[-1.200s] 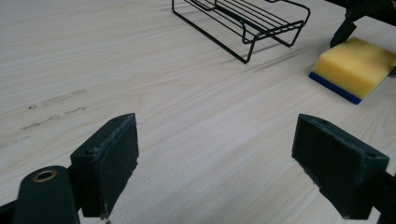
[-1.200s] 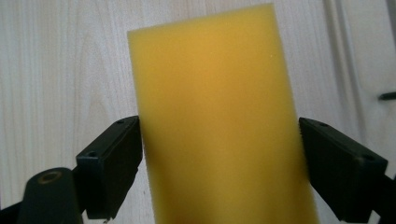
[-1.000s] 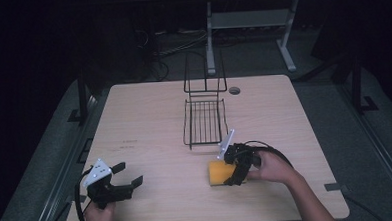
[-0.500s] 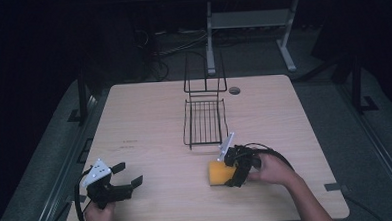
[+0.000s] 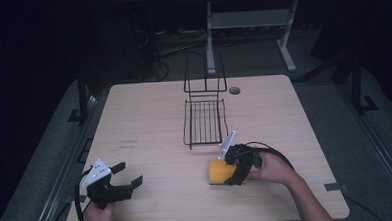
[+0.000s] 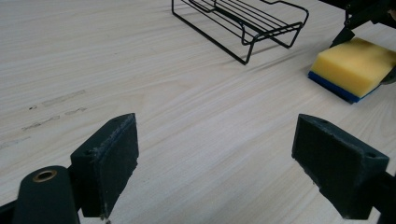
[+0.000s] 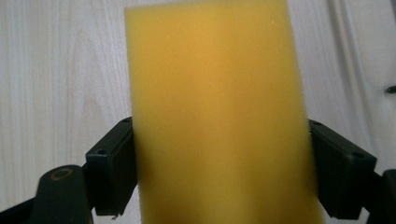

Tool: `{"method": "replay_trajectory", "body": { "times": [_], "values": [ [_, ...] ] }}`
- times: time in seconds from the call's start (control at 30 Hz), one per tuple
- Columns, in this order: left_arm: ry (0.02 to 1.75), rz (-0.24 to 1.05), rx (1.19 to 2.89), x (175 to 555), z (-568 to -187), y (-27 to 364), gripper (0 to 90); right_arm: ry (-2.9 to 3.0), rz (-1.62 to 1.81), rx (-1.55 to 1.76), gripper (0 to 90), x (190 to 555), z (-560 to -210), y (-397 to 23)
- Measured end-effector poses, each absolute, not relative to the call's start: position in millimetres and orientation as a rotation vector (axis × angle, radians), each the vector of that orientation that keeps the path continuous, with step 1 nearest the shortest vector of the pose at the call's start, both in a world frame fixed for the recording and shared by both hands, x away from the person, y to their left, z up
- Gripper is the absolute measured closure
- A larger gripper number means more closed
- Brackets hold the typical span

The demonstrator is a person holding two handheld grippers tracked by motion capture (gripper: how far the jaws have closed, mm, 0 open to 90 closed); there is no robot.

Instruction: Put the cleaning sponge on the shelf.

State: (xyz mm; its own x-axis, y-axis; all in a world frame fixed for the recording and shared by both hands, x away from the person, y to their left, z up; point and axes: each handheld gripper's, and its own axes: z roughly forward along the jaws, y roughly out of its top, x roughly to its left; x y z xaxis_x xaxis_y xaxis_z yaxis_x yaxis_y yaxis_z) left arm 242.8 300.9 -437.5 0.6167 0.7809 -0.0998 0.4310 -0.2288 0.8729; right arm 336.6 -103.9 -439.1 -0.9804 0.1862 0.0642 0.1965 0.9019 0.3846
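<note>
At the near left the left gripper (image 5: 118, 179) rests on the table (image 5: 149, 117) with jaws spread wide, idle, the wire rack (image 5: 204, 121) stands mid-table, and near right the right gripper (image 5: 230, 170) pinches the yellow sponge (image 5: 218, 171) by its sides, seemingly to lift it.

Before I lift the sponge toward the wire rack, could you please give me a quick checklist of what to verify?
1. Right tongs on the sponge: both pads sit against its sides in the right gripper view. Ok.
2. Grip firmness: whether the pads squeeze the foam is unclear. Cannot tell.
3. Sponge position: resting on the table, yellow face up, blue layer underneath. Ok.
4. Wire rack: stands beyond the sponge, its flat shelf empty. Ok.
5. Path from sponge to rack: bare tabletop between them. Ok.
6. Left tongs: open, holding nothing, near the table's front left corner, away from the path. Ok.
</note>
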Motion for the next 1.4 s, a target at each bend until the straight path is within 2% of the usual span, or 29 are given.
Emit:
{"method": "replay_trajectory", "body": {
  "times": [0.8,1.4],
  "values": [
    [0.964,0.440,1.868,244.5,-438.0,299.4,14.0,-3.048,-0.707,-0.255,19.7,353.9,-403.8,-84.7],
    [0.959,0.436,1.870,244.7,-438.0,300.2,14.1,-3.054,-0.712,-0.253,19.8,365.5,-394.8,-79.5]
  ]
}}
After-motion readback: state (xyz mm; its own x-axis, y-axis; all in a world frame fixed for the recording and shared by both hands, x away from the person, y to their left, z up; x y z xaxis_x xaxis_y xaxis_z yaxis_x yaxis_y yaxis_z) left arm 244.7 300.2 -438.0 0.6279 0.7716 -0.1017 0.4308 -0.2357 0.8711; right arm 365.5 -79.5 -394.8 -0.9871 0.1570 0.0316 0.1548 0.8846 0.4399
